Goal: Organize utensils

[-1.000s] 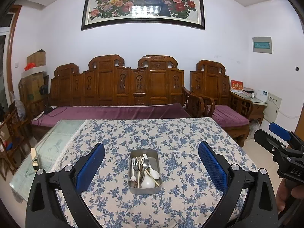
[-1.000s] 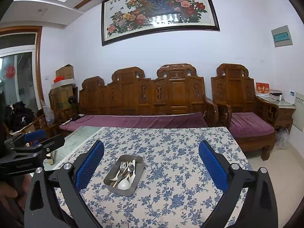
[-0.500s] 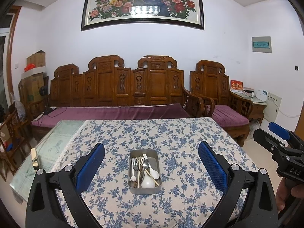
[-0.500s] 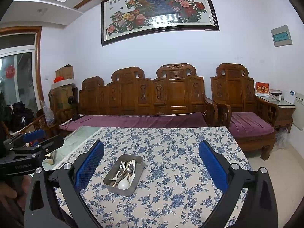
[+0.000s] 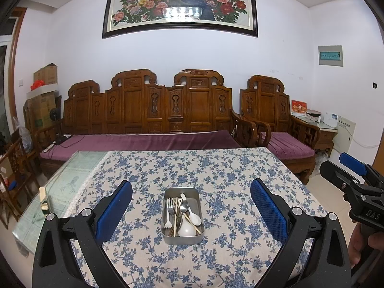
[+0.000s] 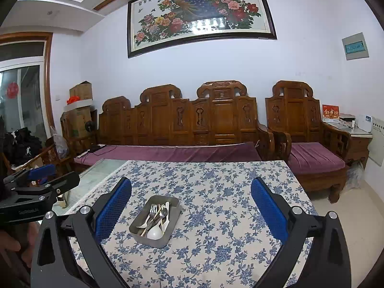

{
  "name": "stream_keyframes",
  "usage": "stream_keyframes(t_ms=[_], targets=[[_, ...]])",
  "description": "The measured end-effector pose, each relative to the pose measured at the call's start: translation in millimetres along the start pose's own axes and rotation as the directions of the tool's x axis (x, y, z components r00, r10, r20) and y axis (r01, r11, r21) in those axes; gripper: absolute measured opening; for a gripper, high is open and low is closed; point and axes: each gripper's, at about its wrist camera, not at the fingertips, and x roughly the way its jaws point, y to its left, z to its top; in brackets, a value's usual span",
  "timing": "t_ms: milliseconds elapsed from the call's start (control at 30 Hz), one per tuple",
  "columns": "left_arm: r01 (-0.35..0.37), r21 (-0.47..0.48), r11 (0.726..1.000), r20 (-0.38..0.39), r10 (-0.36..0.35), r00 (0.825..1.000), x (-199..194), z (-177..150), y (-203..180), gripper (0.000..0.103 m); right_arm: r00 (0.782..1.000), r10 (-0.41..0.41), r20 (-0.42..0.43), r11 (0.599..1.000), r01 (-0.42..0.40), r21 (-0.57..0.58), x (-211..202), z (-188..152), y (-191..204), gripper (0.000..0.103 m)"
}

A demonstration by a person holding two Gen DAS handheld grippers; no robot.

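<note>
— Where are the utensils [image 5: 182, 213]?

— All heaped in the metal tin [image 5: 168, 236] on the flowered cloth [image 5: 228, 180]: dead ahead of the left gripper [image 5: 191, 212], ahead and a bit left of the right gripper [image 6: 191, 212].

— Grippers?

— Both spread wide, holding nothing, hovering short of the tin.

— Which stage?

— Could be jumbled awaiting sorting, or just gathered in. I can't say.

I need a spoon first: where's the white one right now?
In the metal tray mid-tablecloth, the white spoon lies at its right side, beside the forks.
</note>
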Motion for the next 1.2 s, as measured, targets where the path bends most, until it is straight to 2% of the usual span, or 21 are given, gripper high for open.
stream_keyframes(t_ms=[1200], targets=[[0.004, 0.005, 1.0, 0.001, -0.004, 1.0, -1.9, 1.7, -3.7, 0.095, 1.0, 0.001, -0.001, 1.0, -0.001, 0.001, -1.5, -1.8, 1.4, 0.1]])
